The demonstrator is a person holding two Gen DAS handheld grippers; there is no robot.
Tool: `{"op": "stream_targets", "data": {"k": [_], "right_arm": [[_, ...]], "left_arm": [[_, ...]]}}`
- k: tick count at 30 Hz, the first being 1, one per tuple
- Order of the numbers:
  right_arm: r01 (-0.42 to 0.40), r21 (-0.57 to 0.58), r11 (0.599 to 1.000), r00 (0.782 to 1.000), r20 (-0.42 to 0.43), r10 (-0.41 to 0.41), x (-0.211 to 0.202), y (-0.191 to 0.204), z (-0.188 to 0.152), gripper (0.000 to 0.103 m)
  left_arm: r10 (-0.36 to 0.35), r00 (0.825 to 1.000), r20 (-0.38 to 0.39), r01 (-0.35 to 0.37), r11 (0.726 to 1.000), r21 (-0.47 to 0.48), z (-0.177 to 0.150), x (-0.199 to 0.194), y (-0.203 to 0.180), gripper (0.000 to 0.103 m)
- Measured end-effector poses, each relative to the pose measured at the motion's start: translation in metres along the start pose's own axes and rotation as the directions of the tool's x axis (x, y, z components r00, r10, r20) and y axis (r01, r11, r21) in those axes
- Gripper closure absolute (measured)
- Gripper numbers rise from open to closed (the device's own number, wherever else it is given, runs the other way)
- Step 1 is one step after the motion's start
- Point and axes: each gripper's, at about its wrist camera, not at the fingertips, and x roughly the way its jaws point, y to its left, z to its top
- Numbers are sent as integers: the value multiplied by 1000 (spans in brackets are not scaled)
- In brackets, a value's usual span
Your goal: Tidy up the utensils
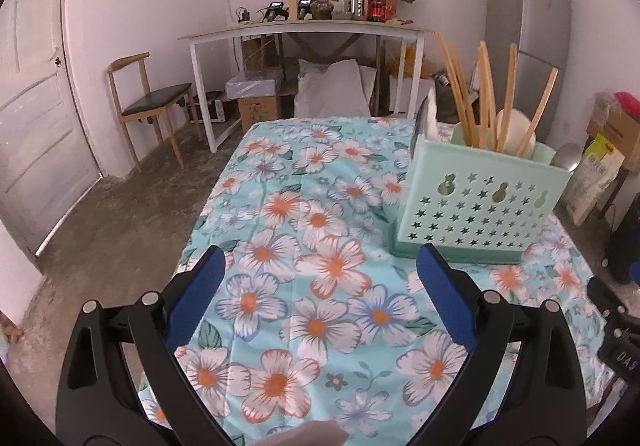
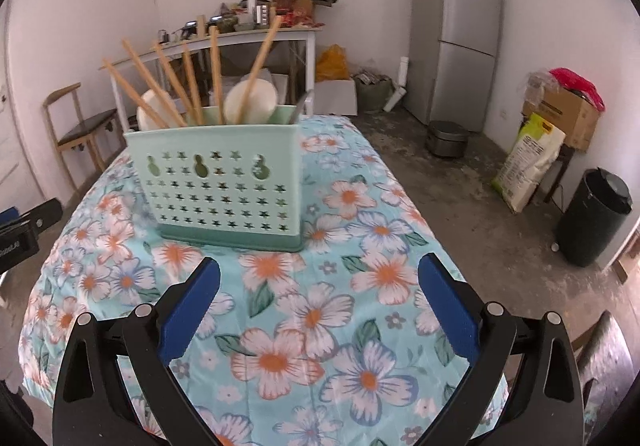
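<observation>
The utensil holder (image 2: 224, 186) stood on the flowered bench (image 2: 320, 326) just ahead of the right tool (image 2: 319, 276) and to the front-right of the left tool (image 1: 320, 266); both tools were spread open and empty. Mint green with star cutouts, it held chopsticks (image 2: 188, 82) and pale spoons (image 2: 250, 102), handles pointing up and fanning outward.

— What sort of place is this?

— A plain room in a home, part kitchen, part storage. A grey fridge (image 2: 456, 34) stands at the far right wall, a rice cooker (image 2: 446, 138) on the bare concrete floor (image 2: 460, 182) near it.

— Anything else?

— A floral tablecloth (image 2: 320, 306) nearby, a cluttered white desk (image 1: 304, 32) far back, a wooden chair (image 1: 148, 106) left, cardboard boxes (image 2: 564, 114) right.
</observation>
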Motion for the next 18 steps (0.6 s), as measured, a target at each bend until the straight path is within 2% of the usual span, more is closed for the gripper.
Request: {"op": "stream_targets", "data": {"k": [7,18], "right_arm": [[40,19,999,999,-10,-39,3,-6,-1,7],[71,27,997,997,-28,-70,10,-6,-1,7]], "left_arm": [[33,999,-20,-33,999,28,-6,4,-1,10],[61,996,-62,-59,998,22,-11,16,7,10]]}}
